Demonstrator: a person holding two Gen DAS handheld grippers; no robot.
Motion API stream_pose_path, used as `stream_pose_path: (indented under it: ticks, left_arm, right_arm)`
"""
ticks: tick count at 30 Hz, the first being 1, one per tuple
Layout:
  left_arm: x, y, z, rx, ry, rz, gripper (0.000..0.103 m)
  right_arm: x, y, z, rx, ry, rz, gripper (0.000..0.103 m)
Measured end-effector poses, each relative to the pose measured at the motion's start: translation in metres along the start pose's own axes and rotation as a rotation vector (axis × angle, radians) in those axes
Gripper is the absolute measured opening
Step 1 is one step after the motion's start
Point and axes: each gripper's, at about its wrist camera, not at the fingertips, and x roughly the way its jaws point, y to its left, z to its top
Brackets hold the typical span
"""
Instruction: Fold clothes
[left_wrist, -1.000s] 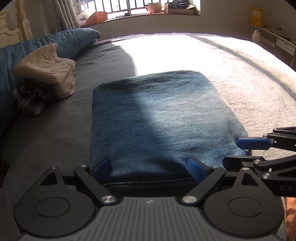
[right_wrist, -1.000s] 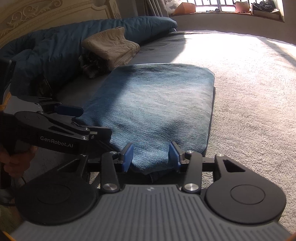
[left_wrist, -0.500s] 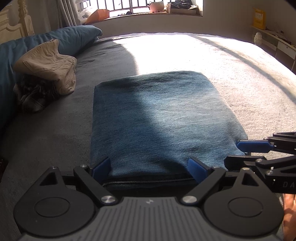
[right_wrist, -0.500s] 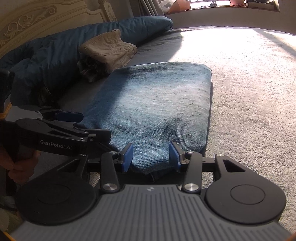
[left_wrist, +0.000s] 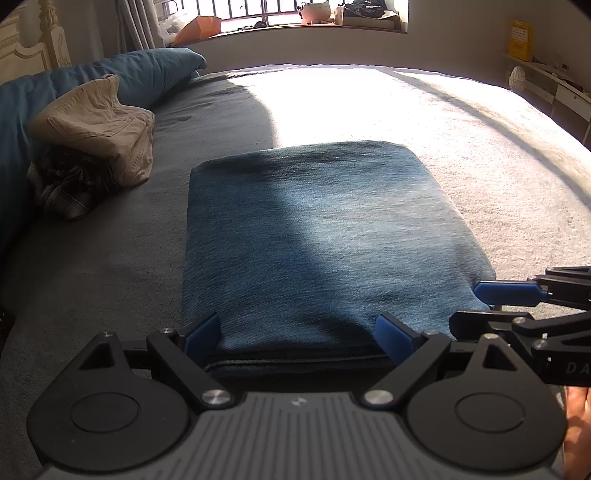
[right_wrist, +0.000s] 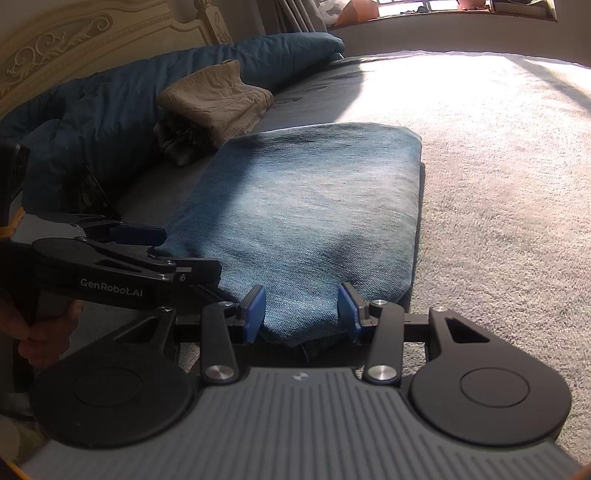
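Folded blue jeans (left_wrist: 332, 229) lie flat on the grey bed cover (left_wrist: 498, 155), half in sun and half in shadow. My left gripper (left_wrist: 297, 334) stands wide open over their near edge, denim spanning the gap between its blue pads, with a dark hem showing just below. In the right wrist view it comes in from the left as the left gripper (right_wrist: 192, 251). My right gripper (right_wrist: 301, 314) is at the jeans' (right_wrist: 314, 206) near right corner, half closed, with a bunch of denim pinched between its pads. In the left wrist view the right gripper (left_wrist: 465, 304) is at the right edge.
Folded beige trousers (left_wrist: 99, 122) rest on a dark plaid garment (left_wrist: 66, 184) against a blue duvet (left_wrist: 147, 70) at the left. A carved headboard (right_wrist: 74, 44) is behind. A hand (right_wrist: 40, 332) holds the left gripper. A desk (left_wrist: 554, 92) stands far right.
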Motion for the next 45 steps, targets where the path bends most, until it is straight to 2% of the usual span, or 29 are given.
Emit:
stream_pose_path:
  ticks: [33, 37, 41, 45]
  left_arm:
    - [0.000, 0.004, 0.000, -0.005, -0.002, -0.013, 0.093]
    - [-0.006, 0.018, 0.006, -0.078, -0.023, -0.021, 0.093]
    - [-0.010, 0.035, 0.013, -0.135, -0.052, 0.022, 0.093]
    - [-0.004, 0.046, 0.015, -0.157, -0.043, 0.052, 0.092]
  right_arm:
    - [-0.002, -0.003, 0.002, 0.028, -0.006, 0.012, 0.043]
    - [-0.008, -0.013, 0.006, 0.105, -0.021, 0.046, 0.043]
    - [-0.018, -0.026, 0.009, 0.184, -0.057, 0.052, 0.043]
    - [-0.026, -0.035, 0.017, 0.207, -0.086, 0.040, 0.040]
